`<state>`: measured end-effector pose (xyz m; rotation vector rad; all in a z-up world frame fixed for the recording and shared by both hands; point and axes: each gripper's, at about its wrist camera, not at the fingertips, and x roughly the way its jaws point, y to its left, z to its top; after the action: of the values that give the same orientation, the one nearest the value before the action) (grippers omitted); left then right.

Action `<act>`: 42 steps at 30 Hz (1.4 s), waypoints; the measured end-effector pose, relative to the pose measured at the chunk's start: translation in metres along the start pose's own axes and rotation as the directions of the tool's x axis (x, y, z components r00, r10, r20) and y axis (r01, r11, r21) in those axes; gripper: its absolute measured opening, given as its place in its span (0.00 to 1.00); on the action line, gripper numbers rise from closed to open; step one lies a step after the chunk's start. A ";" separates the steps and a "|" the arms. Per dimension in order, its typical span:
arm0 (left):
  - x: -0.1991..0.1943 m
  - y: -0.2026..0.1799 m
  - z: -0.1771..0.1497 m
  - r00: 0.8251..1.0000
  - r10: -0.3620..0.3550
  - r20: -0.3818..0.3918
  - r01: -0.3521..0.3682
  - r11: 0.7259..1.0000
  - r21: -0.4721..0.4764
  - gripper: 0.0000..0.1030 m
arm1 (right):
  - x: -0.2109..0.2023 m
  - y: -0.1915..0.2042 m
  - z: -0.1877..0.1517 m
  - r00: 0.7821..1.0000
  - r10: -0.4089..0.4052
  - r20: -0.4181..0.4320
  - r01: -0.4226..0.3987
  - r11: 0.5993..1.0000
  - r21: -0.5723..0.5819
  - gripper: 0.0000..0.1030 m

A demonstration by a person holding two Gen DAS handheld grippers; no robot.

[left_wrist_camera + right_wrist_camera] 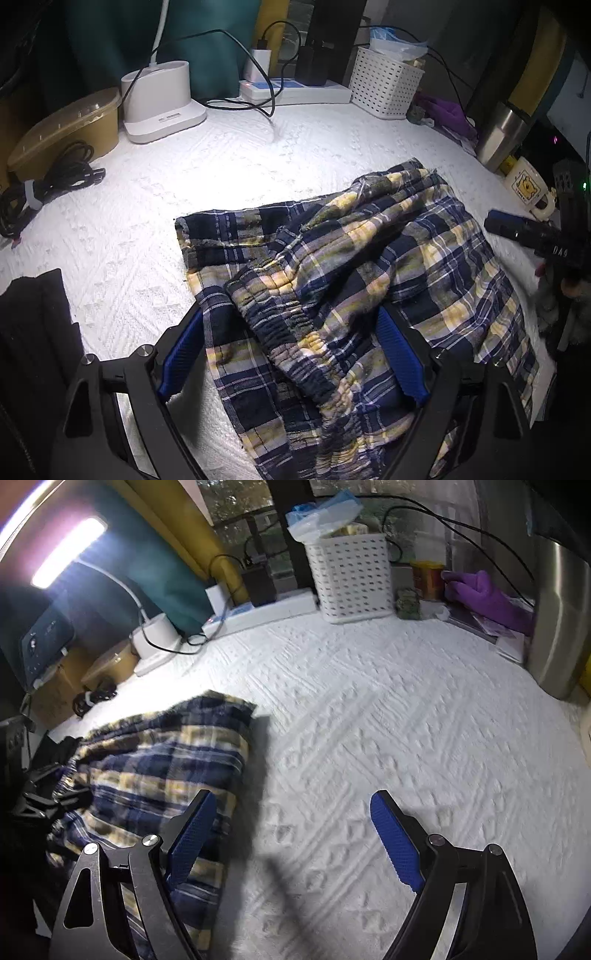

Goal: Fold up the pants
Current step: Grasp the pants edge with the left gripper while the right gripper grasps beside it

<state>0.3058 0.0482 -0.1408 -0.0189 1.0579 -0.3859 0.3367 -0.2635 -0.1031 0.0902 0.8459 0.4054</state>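
Several cables (48, 181) beside basket (384, 83).

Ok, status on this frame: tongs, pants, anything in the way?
Left tongs open, straddling the waistband. Right tongs open over bare cloth, nothing between them. Plaid pants bunched, fold unfinished. Clutter sits at the rear only.

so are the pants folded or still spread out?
Folded, roughly: the plaid pants lie doubled in a rumpled stack, waistband on top.
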 end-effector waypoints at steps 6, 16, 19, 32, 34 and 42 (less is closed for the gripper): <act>0.005 -0.001 0.006 1.000 0.001 0.008 -0.001 1.000 0.013 0.86 | 0.023 0.023 0.012 0.996 0.091 -0.021 -0.091 0.995 -0.036 0.84; 0.006 -0.015 0.005 0.999 -0.021 0.028 0.018 0.997 0.078 0.64 | 0.043 0.057 0.018 0.983 0.175 -0.062 -0.180 0.979 -0.094 0.80; 0.006 -0.017 0.008 1.000 -0.023 0.018 0.021 0.996 0.084 0.56 | 0.047 0.062 0.021 0.981 0.181 -0.070 -0.188 0.977 -0.104 0.80; 0.002 -0.018 0.002 0.999 -0.011 0.041 0.007 0.996 0.084 0.52 | 0.049 0.074 0.016 0.982 0.171 -0.083 -0.183 0.967 -0.179 0.82; 0.000 -0.023 0.002 0.999 -0.012 0.048 0.007 0.996 0.089 0.44 | 0.050 0.078 0.016 0.981 0.174 -0.085 -0.188 0.964 -0.190 0.78; -0.017 -0.043 -0.002 0.995 0.000 0.100 -0.012 0.993 0.119 0.33 | 0.041 0.090 0.012 0.982 0.175 -0.070 -0.187 0.956 -0.227 0.29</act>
<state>0.2845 0.0139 -0.1190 0.0710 0.9346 -0.4379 0.3416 -0.1639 -0.1024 -0.0607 0.8356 0.6793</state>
